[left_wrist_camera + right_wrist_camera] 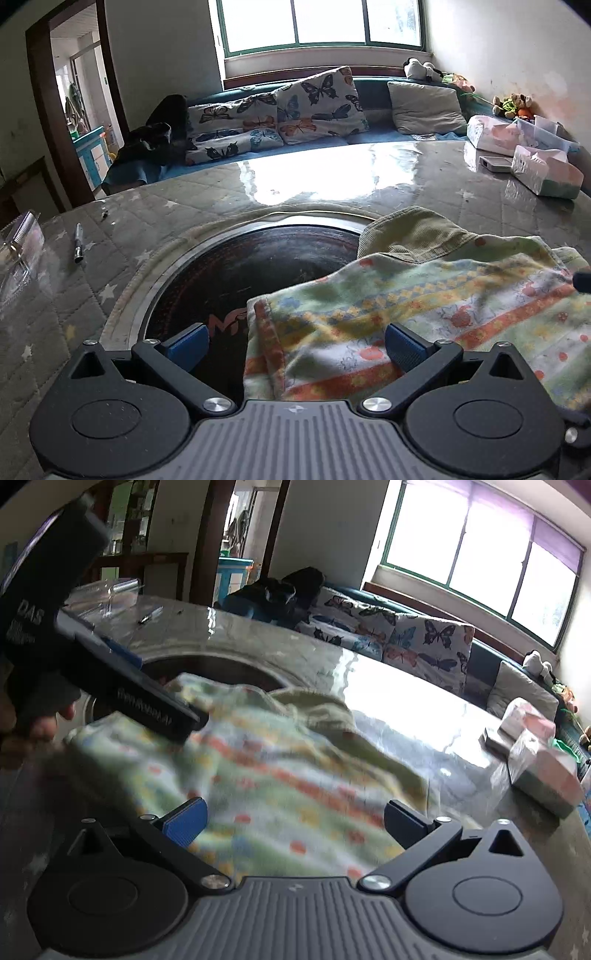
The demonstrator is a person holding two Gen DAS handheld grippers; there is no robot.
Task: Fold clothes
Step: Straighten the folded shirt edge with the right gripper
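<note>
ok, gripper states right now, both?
Left gripper: open, holding nothing, jaws over the patterned cloth.
Right gripper: open, holding nothing, above the same cloth.

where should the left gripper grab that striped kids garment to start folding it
Probably the doubled near-left edge of the striped garment, where the hem curls over the dark round inset. That rolled edge stands slightly proud of the table, so a finger can slide under it. Come in low from the left, over the inset. The left gripper is open and already straddles that edge; the right gripper is open too.
</note>
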